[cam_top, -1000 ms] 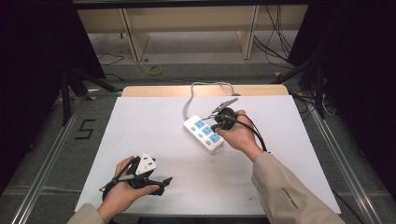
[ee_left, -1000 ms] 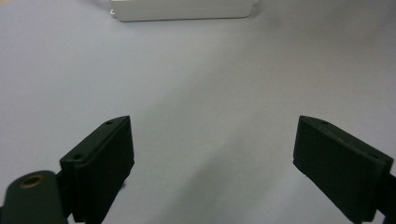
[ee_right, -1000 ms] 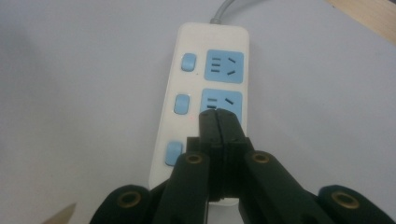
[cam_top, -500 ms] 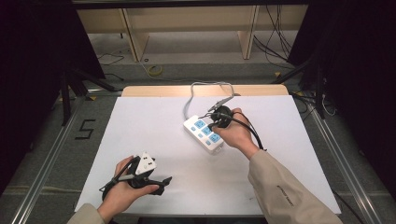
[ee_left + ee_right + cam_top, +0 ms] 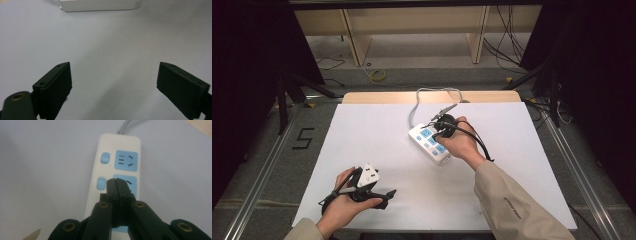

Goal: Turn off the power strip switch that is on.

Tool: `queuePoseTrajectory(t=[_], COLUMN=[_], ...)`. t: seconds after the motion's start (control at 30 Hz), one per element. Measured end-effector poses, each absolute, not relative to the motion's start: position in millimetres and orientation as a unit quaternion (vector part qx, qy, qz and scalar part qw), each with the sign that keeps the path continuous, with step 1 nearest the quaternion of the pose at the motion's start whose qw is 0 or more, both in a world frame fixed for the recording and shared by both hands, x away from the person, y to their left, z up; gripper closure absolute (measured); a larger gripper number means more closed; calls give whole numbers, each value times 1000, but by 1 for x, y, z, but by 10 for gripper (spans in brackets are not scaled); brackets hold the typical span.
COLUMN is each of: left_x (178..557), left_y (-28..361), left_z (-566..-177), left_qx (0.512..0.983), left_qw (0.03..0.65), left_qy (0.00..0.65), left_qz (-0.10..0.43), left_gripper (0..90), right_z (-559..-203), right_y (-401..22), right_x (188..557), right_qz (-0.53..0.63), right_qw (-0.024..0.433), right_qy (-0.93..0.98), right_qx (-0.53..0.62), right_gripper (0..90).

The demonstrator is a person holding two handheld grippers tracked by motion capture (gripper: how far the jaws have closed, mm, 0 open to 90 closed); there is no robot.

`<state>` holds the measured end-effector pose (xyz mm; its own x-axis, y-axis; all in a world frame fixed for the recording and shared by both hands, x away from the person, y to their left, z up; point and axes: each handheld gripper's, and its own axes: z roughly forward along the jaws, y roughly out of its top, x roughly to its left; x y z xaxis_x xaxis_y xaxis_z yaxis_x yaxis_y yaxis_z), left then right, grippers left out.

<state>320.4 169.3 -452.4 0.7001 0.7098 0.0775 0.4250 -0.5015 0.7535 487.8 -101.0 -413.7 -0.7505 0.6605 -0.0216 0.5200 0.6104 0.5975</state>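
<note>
A white power strip (image 5: 430,144) with blue sockets and blue switches lies at an angle on the white table, its grey cord (image 5: 422,95) running to the far edge. My right gripper (image 5: 437,131) is shut with nothing between its jaws. In the right gripper view its tips (image 5: 116,183) sit over the strip (image 5: 120,147) at the second socket, just right of the second blue switch (image 5: 101,183); whether they touch it I cannot tell. My left gripper (image 5: 383,196) rests near the front left edge, open and empty (image 5: 113,73), with the strip (image 5: 100,5) far ahead of it.
The white table sheet (image 5: 377,125) spreads around the strip. A wooden edge (image 5: 377,97) borders the far side. Beyond it stand shelf legs and loose cables on the floor (image 5: 377,75). Metal rails (image 5: 257,180) run along both sides.
My right gripper has shifted slightly left over the power strip. The left hand has stayed put.
</note>
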Motion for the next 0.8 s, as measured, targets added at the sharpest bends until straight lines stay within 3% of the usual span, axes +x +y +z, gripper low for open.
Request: queuePoseTrajectory(t=[0.8], left_x=[320], left_y=[170], left_z=[-453], left_qx=[845], left_qw=[369], left_qy=[337], left_qz=[190], left_gripper=[128], right_z=[-426], right_y=[-82], right_x=[495], right_qz=[276], right_qw=[111], right_qy=[896], right_qx=[329], right_gripper=[900])
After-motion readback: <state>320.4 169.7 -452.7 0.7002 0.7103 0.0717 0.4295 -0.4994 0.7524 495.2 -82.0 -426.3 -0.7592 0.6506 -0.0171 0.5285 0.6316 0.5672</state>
